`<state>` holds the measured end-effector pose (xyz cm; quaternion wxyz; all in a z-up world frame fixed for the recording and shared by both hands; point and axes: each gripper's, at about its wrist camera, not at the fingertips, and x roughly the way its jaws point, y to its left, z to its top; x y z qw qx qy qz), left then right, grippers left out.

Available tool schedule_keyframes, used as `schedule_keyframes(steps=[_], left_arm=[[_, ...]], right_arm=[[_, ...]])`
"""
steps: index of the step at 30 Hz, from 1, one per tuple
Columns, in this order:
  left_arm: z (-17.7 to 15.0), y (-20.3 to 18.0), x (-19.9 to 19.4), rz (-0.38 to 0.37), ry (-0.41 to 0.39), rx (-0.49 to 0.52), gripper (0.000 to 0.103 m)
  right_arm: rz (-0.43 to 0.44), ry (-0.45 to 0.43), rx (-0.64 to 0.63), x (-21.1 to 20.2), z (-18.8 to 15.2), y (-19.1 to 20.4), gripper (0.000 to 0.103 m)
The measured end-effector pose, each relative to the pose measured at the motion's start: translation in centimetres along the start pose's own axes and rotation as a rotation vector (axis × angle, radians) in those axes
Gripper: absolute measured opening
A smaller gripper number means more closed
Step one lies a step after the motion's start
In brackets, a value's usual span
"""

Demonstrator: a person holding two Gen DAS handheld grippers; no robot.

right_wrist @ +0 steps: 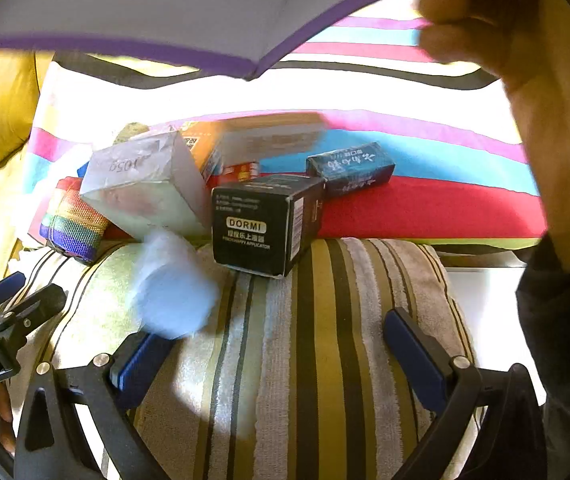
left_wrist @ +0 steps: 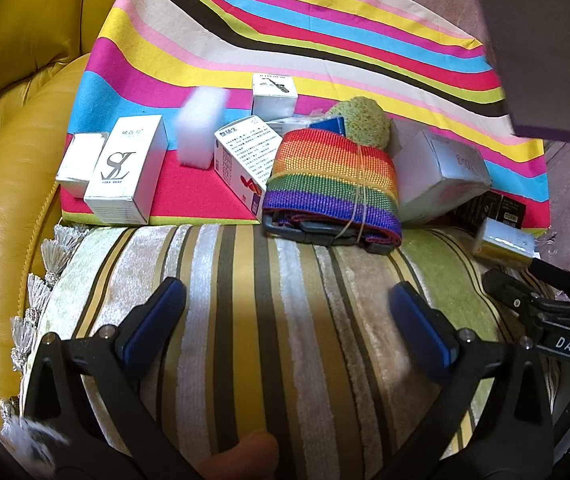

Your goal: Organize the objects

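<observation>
Left gripper (left_wrist: 287, 300) hung wide open and empty over the striped cushion (left_wrist: 245, 320), boxes (left_wrist: 125, 168) and a rainbow strap roll (left_wrist: 333, 184) crowded on the striped cloth (left_wrist: 285, 40) beyond, yellow sofa (left_wrist: 13, 120) left.

Motion-blurred white block (left_wrist: 201, 128) and pale blue object (right_wrist: 173, 286) stay unidentifiable.

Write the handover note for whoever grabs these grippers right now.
Left gripper: open, empty, above the striped cushion.
Right gripper: open, empty, over the same cushion.
A hand holds a purple-edged grey container tipped above the pile.
Boxes, including the black DORMI box, and a rainbow strap lie scattered on the striped cloth; some are blurred.
Nothing sorted yet; everything remains.
</observation>
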<state>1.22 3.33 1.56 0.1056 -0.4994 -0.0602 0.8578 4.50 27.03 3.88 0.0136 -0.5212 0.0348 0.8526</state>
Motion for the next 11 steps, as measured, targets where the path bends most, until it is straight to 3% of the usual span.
schedule_keyframes(steps=[11], left_arm=[[0.34,0.42,0.18,0.0,0.003,0.011,0.103]], right_arm=[[0.0,0.001,0.0,-0.12,0.24,0.08,0.103]])
